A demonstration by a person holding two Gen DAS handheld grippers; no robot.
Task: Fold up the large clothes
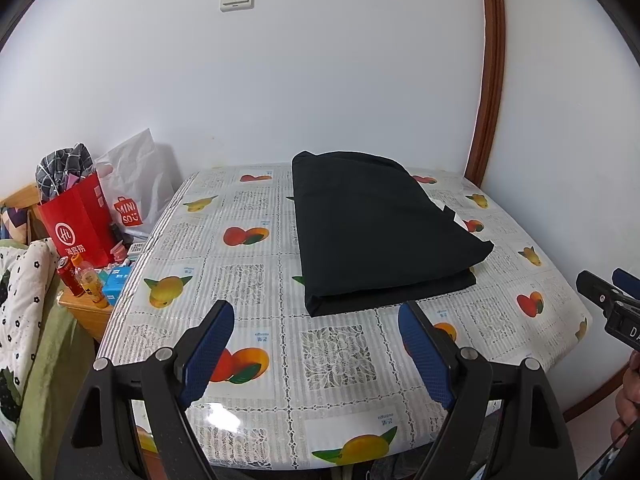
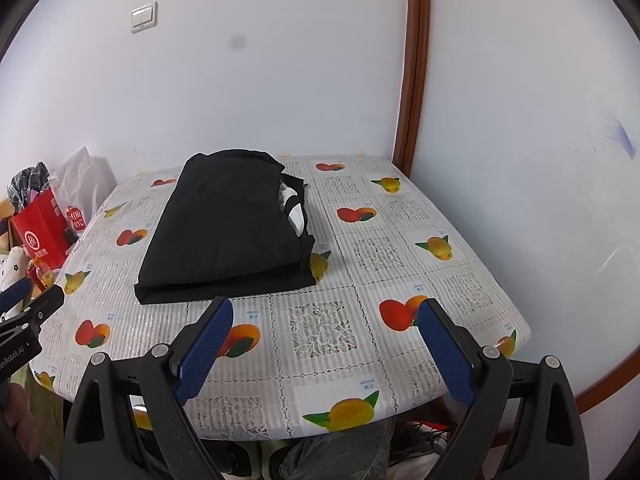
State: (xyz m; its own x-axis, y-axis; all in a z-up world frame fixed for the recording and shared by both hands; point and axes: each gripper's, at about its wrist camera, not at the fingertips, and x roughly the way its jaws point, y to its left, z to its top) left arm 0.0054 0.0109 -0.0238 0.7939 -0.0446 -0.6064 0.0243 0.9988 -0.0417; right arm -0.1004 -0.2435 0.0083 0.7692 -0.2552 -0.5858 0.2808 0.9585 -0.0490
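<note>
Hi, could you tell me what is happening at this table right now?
A person is folding clothes with a handheld gripper in each hand. A black garment lies folded into a neat rectangle on the fruit-print tablecloth, with a bit of white showing at its right edge. The left gripper and right gripper both hover over the near side of the table, jaws open and empty, touching nothing.

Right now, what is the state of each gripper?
Left gripper: open, holding nothing.
Right gripper: open, holding nothing.
</note>
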